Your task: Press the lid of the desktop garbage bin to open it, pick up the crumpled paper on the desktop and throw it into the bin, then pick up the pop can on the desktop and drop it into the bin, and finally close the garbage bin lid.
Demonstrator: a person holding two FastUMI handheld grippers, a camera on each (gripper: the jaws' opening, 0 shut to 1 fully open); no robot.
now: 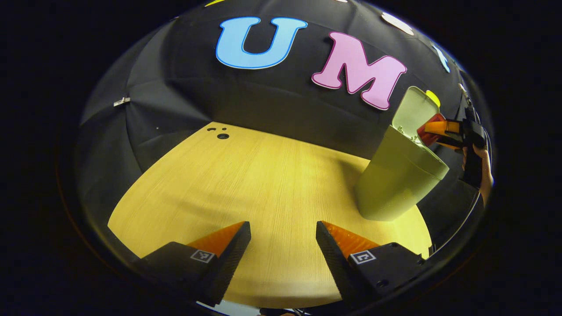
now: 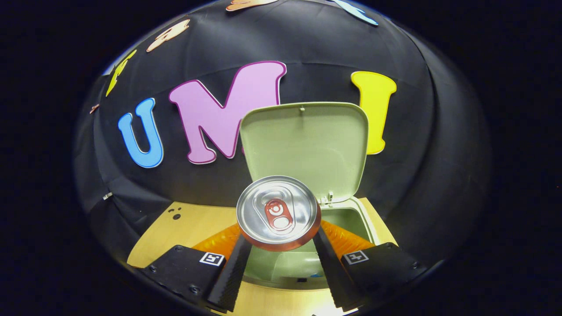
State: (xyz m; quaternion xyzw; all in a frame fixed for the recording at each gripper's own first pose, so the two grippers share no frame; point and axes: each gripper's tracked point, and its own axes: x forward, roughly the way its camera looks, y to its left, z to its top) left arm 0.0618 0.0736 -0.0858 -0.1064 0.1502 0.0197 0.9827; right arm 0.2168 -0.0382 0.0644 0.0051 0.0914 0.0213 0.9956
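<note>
Right gripper view: your right gripper [image 2: 279,245] grasps the can [image 2: 277,213] above the open bin [image 2: 351,219]; release next. Left gripper [image 1: 283,245] jaws released, idle.

Right claw [image 2: 281,245] clamped on pop can [image 2: 278,213] above open bin [image 2: 351,219], lid [image 2: 307,140] upright.

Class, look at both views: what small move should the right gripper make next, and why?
Probably open the right gripper and let go: it holds the can between both fingers, over the bin's open mouth, with the lid standing up behind. The left gripper hangs open over the table.
</note>
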